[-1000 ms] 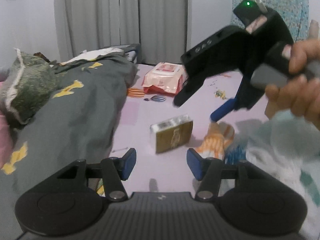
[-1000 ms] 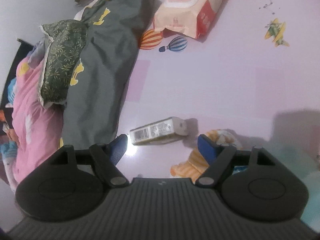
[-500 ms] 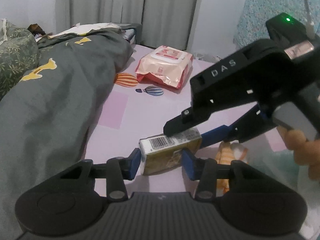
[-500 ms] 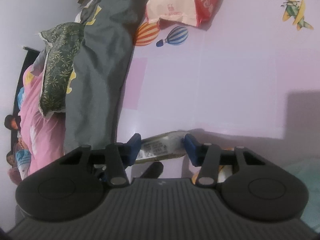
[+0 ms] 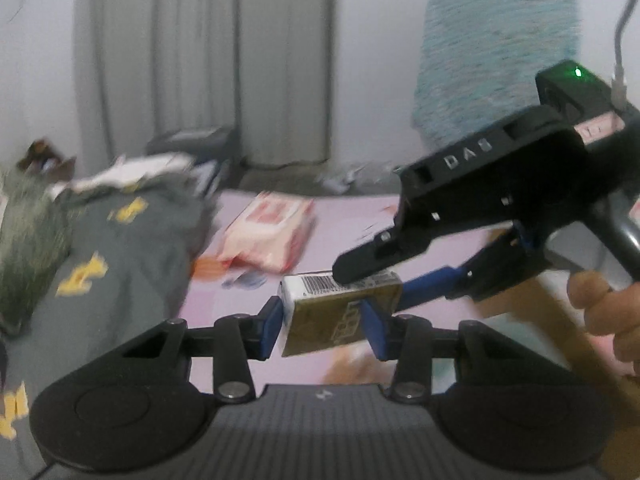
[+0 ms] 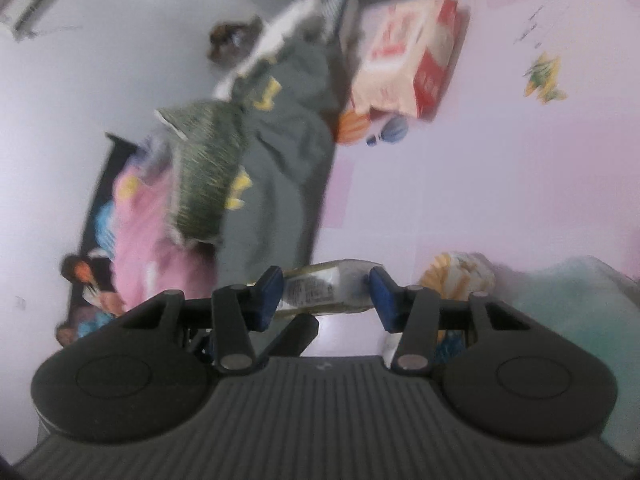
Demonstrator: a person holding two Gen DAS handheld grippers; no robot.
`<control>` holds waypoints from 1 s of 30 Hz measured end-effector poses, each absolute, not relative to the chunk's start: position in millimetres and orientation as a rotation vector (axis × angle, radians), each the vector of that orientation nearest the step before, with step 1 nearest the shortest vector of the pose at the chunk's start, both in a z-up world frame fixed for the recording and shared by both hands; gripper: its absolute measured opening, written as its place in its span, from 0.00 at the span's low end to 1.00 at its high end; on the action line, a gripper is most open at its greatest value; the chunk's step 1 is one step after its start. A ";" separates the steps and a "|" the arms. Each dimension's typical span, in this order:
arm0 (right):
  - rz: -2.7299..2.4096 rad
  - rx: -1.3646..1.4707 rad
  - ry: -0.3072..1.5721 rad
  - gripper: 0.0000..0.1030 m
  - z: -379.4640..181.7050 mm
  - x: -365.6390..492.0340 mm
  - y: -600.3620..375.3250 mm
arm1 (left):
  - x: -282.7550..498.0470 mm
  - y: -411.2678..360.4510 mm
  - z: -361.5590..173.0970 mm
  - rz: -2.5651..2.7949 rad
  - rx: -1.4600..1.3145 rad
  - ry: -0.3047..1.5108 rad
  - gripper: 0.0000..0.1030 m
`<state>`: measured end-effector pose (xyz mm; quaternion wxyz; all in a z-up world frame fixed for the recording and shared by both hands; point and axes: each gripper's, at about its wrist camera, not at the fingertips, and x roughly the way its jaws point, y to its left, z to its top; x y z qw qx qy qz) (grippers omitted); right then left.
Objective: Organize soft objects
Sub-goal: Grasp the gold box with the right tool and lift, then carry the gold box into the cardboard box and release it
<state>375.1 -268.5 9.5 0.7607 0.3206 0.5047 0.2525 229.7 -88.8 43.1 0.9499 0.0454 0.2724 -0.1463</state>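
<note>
The small gold packet [image 5: 340, 312] is sitting between the blue pads of the left claw [image 5: 322, 326], clear of the pink bed sheet [image 5: 352, 220]. The left claw is pinching it across its short width, at the end nearest that camera. The right claw [image 6: 326, 292] is pinching the same packet [image 6: 320, 290], and in the left wrist view its upper finger [image 5: 368, 266] is lying on the barcode face. The packet's long axis is running away from the left claw toward the right claw, so the two grips are sitting at neighbouring parts of one soft body. Both claws have just been closing, with the packet between the pads. Judgement: both hands are equally near, and any move must keep them travelling together, or the packet is likely to twist or tear. The red-and-white wipes pack [image 5: 268, 236] is lying farther off on the sheet, beside the grey quilt [image 5: 132, 248].
</note>
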 end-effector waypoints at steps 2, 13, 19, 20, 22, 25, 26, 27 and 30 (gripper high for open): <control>0.535 0.728 1.061 0.47 25.0 350.6 -294.2 | 217.1 -108.5 56.7 -0.355 0.104 0.538 0.43; 0.268 0.894 0.947 0.55 43.3 191.2 -459.8 | 148.9 -249.6 65.5 -0.745 0.199 0.545 0.44; 0.109 1.037 0.993 0.67 5.4 122.7 -523.8 | 133.5 -313.0 33.5 -0.908 0.226 0.707 0.45; 0.081 1.058 1.007 0.69 -3.3 115.1 -532.8 | 135.0 -322.1 26.7 -0.920 0.231 0.744 0.45; 0.035 1.055 1.022 0.72 -14.8 107.3 -540.5 | 141.0 -332.2 14.1 -0.918 0.251 0.803 0.47; -0.013 1.037 1.008 0.77 -23.0 99.3 -550.5 | 148.7 -329.8 3.9 -0.910 0.242 0.854 0.47; -0.014 1.037 1.000 0.77 -24.7 97.9 -552.7 | 150.4 -327.5 3.3 -0.903 0.234 0.857 0.48; -0.013 1.036 0.995 0.78 -26.0 98.2 -554.5 | 152.4 -321.0 2.8 -0.894 0.228 0.856 0.49; -0.010 1.031 0.981 0.78 -26.8 94.7 -559.4 | 151.5 -313.3 12.6 -0.876 0.211 0.835 0.50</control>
